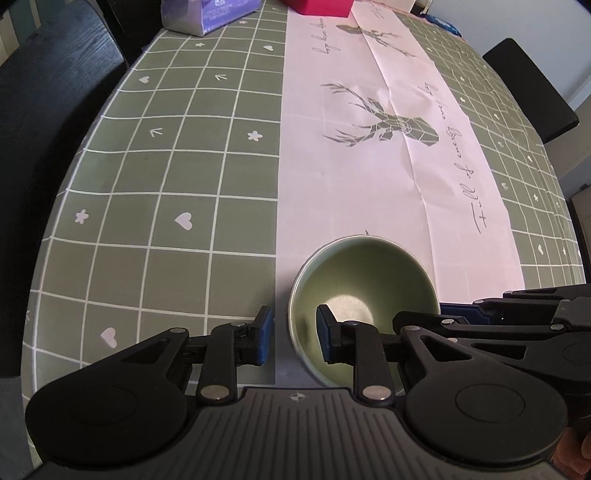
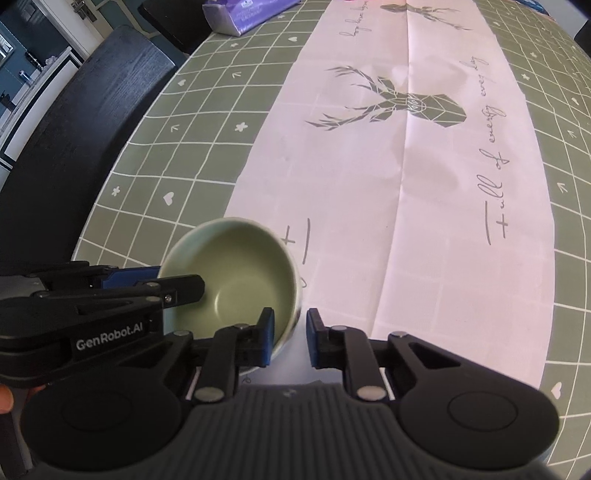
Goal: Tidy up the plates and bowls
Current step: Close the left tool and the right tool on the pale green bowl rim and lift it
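I note one green bowl (image 1: 360, 291) at the near edge of the table, sitting where the pale deer-print runner (image 1: 373, 147) meets the green grid tablecloth (image 1: 166, 184).

Left gripper (image 1: 295, 338): its jaws straddle the bowl's left wall, one blue pad (image 1: 265, 338) outside and the other inside the bowl. There is a visible gap on the outer side, so I record it as partly parted and not clamped.

Right gripper (image 2: 290, 338): its jaws straddle the bowl's (image 2: 236, 273) right wall, left pad (image 2: 266, 339) inside and right pad outside, also with a gap. I cannot tell whether either pad touches the rim.

The bowl appears tilted in both wrist views; I cannot tell whether it rests on the table or is lifted.

At the far edge I note a purple tissue pack (image 1: 210, 13), a red box (image 1: 317, 7) and dark chairs (image 1: 55, 92) on the left.
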The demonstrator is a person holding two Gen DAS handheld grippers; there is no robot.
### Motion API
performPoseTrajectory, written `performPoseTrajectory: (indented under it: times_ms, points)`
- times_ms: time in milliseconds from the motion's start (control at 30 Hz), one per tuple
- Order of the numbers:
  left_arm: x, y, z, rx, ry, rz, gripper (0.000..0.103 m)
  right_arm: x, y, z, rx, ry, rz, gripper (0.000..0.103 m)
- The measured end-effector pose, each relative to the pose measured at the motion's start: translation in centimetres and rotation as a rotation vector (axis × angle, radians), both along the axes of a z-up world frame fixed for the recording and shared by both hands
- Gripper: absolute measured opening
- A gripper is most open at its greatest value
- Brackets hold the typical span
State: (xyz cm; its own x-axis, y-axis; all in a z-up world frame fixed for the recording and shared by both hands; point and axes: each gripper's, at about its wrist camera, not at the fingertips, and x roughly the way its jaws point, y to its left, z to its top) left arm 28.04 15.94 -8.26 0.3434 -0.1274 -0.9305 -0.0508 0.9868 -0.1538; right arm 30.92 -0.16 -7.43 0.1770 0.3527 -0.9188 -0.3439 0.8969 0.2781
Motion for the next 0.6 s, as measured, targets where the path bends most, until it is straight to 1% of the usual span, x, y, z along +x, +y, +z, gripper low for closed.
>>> performPoseTrajectory:
  times_ms: [100, 233, 300, 600]
  points:
    - [0.25, -0.19, -0.47, 0.006, 0.013, -0.007, 0.021, 0.18, 0.07, -0.32, 0.008, 0.014, 0.000, 0.015]
    - [0.38, -0.34, -0.94, 0.014, 0.025, -0.010, 0.018, 0.20, 0.35, -0.43, 0.003, 0.012, 0.015, 0.011]
    - [0.35, -0.44, -1.07, 0.016, 0.030, -0.014, 0.013, 0.23, 0.37, -0.44, 0.001, 0.010, 0.014, 0.011]
    - [0.11, -0.77, -0.71, 0.027, 0.043, 0.008, 0.011, 0.06, 0.35, -0.34, -0.013, 0.014, -0.006, 0.008]
